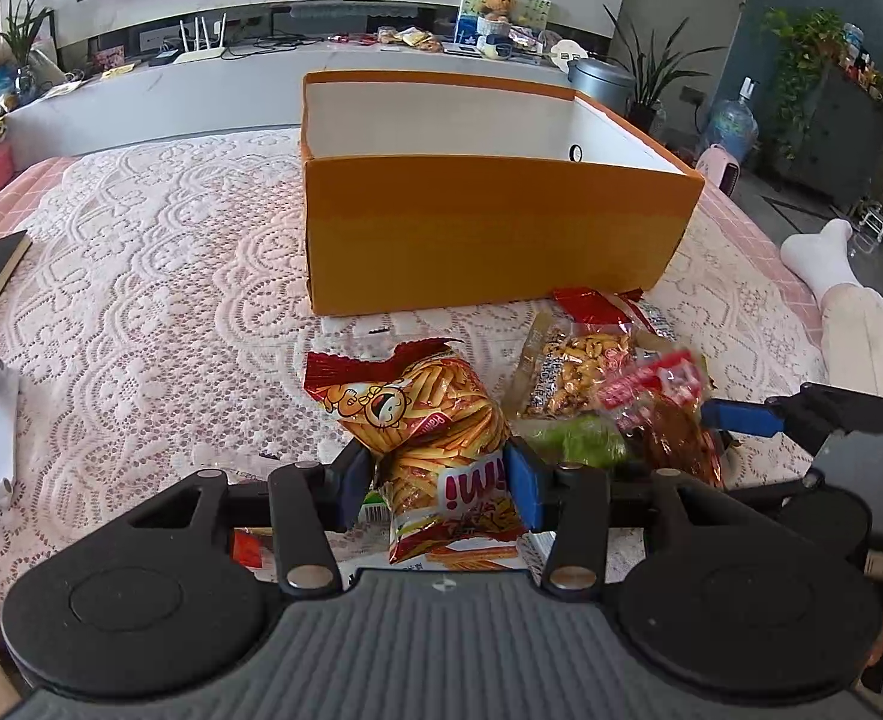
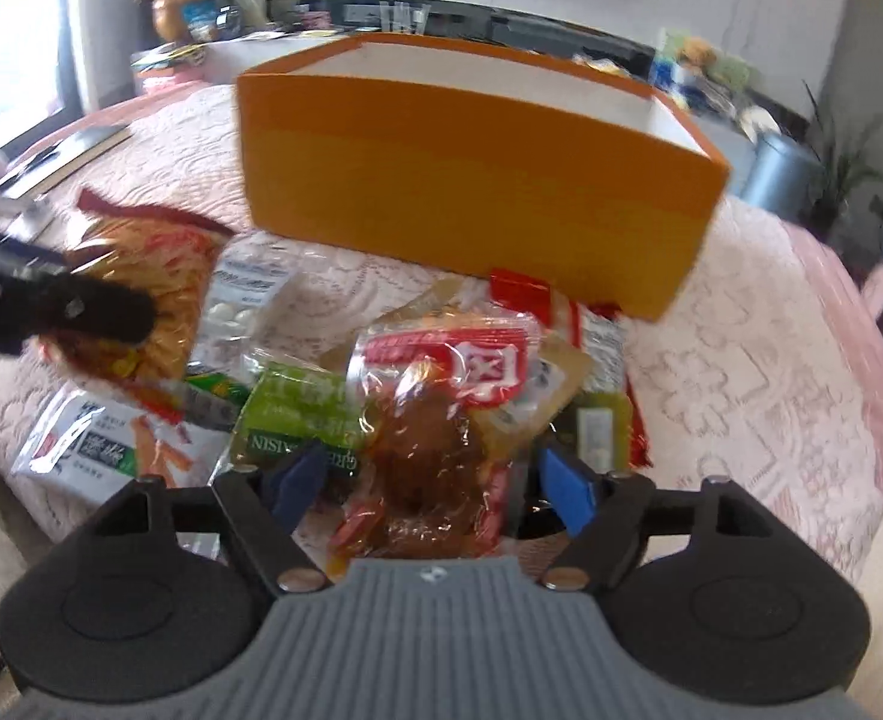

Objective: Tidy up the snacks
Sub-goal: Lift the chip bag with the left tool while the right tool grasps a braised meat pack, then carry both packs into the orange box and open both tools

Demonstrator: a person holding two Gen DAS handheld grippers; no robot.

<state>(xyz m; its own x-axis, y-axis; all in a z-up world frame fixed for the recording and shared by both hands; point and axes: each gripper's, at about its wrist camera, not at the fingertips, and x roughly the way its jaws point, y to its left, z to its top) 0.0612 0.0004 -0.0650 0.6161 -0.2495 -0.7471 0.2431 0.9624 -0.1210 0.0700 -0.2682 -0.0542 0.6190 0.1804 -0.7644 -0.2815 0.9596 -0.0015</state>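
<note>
Snacks lie in a loose heap on the lace-covered table (image 1: 141, 276), just in front of the orange box (image 1: 489, 234), which stands open-topped with a white inside at about 12 o'clock from both my cameras.

My left claw (image 1: 441, 480) is clamped on the fries bag (image 1: 435, 432): the blue pads press its sides at 9 and 3 o'clock, and the bag is pinched in at its waist between them. Its red top edge points toward the box, well short of it.

At 2 o'clock in the left wrist view I see the peanut packet (image 1: 579, 378), with a red wrapper (image 1: 591, 303) behind it touching the foot of the box. A green raisin packet (image 1: 579, 441) sits just beside the fries bag at 3 o'clock.

My right claw (image 2: 435, 483) stands apart around a clear packet with brown contents and a red label (image 2: 435, 420). The blue pads (image 2: 567, 489) sit either side of its lower end; I cannot tell whether they touch it, as this view is blurred.

In the right wrist view the green raisin packet (image 2: 303, 414) lies at 10 o'clock from that claw, a white tablet packet (image 2: 243, 300) beyond it, and a flat white-and-green packet (image 2: 93, 450) at 9 o'clock.
</note>
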